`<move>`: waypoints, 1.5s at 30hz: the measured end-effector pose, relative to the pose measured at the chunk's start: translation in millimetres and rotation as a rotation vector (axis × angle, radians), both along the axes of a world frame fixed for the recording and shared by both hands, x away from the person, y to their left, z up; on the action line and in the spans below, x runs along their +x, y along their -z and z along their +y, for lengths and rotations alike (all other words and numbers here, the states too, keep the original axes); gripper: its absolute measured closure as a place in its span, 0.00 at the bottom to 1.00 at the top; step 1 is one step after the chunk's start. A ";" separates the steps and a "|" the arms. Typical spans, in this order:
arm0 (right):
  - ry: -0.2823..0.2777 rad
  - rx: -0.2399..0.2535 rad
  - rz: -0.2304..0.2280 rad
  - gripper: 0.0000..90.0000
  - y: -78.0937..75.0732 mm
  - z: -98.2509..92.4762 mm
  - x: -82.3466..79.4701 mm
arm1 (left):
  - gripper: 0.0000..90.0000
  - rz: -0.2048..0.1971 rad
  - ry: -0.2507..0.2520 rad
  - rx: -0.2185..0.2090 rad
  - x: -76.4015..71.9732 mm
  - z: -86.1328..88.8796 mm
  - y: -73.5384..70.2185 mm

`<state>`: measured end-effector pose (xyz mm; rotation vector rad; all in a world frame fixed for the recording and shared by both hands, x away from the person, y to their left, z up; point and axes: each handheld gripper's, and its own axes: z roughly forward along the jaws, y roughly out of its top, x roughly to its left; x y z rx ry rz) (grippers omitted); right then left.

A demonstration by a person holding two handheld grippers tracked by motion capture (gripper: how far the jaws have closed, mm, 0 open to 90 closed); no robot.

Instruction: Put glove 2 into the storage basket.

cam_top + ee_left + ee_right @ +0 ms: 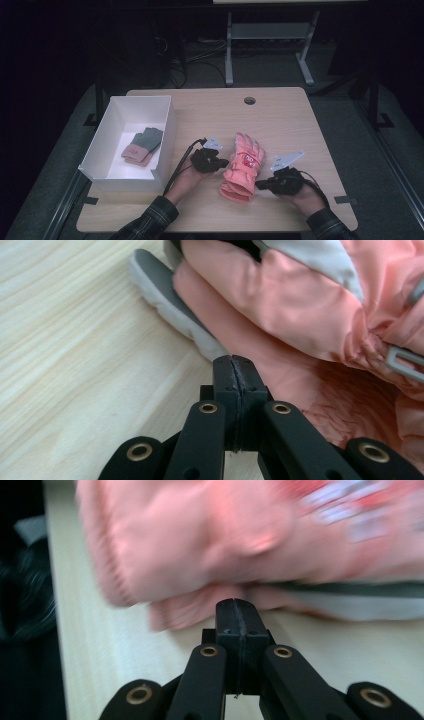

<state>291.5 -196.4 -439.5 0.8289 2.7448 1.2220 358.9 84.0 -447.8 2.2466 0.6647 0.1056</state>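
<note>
The high view looked forward and down over the whole bench (pixel 280 115), while both gripper views sat close, low and level, sharing the pink glove (pixel 243 167).

Lab-like room: bare wooden desk (pixel 280 115), dark floor, cables (pixel 200 55), metal stand (pixel 270 35).

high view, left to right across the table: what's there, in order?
white box with a grey-and-pink glove in it → left gripper, shut → pink ski glove → right gripper, shut.
</note>
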 end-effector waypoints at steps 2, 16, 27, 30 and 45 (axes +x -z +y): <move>0.047 0.041 -0.035 1.00 -10.2 -10.6 6.1 | 0.99 0.004 -0.020 -0.021 1.2 3.3 -3.1; 0.099 0.094 -0.090 1.00 -10.6 5.5 48.8 | 0.68 -0.025 -0.053 -0.085 -0.3 17.6 -45.0; 0.095 0.009 -0.067 1.00 8.1 20.5 51.2 | 0.23 0.028 -0.062 -0.116 3.2 -14.6 -46.7; 0.095 0.002 -0.073 1.00 10.7 22.0 51.4 | 0.19 0.067 -0.075 -0.121 9.0 -21.7 -36.1; 0.108 -0.007 -0.063 1.00 16.5 22.5 49.1 | 0.14 0.256 -0.072 -0.138 26.2 -34.4 10.6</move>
